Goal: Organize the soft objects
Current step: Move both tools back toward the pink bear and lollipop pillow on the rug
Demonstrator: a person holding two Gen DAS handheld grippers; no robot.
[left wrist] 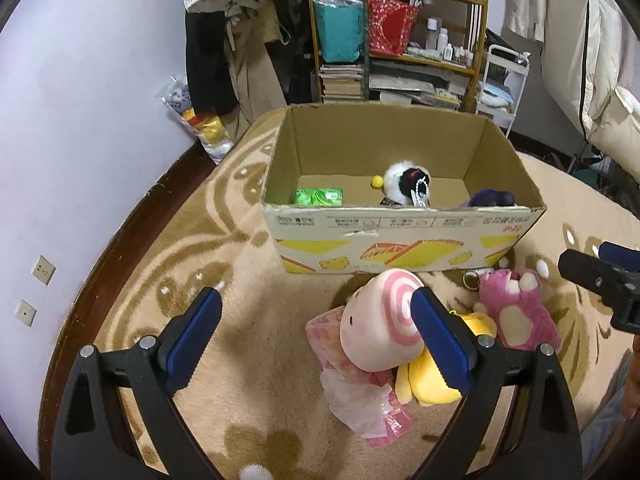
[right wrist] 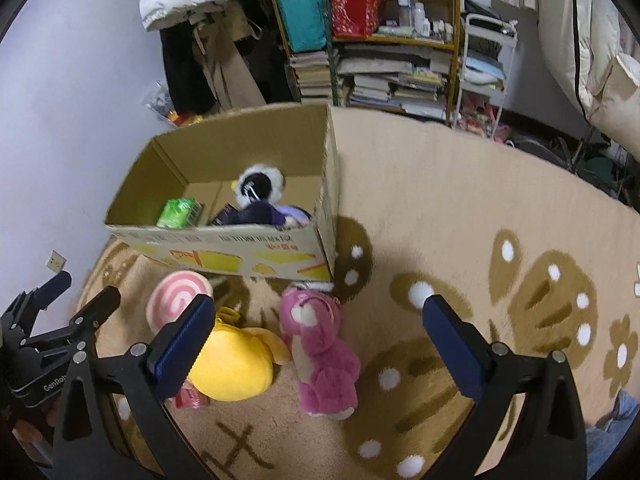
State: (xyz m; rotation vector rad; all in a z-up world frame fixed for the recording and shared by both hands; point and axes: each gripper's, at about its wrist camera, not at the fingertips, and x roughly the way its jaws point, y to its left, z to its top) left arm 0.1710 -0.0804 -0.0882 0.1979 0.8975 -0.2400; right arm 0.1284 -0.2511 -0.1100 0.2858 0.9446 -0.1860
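An open cardboard box (left wrist: 400, 240) (right wrist: 224, 246) stands on the rug. Inside lie a green packet (left wrist: 319, 197) (right wrist: 176, 213), a black-and-white plush (left wrist: 404, 182) (right wrist: 258, 186) and a purple plush (left wrist: 490, 198) (right wrist: 260, 214). In front of the box lie a pink swirl plush (left wrist: 380, 328) (right wrist: 176, 296), a yellow plush (left wrist: 432, 380) (right wrist: 234, 364), a pink bear (left wrist: 516, 312) (right wrist: 320, 352) and a pink plastic bag (left wrist: 360, 400). My left gripper (left wrist: 316, 304) is open and empty above the rug, left of the pile. My right gripper (right wrist: 320, 312) is open and empty over the pink bear.
A patterned beige rug (right wrist: 480, 208) covers the floor. A shelf with books and bags (left wrist: 400, 32) (right wrist: 372, 40) stands behind the box. Coats (left wrist: 228, 40) hang at the wall. A white cart (right wrist: 484, 68) and bedding (right wrist: 592, 40) are at the right.
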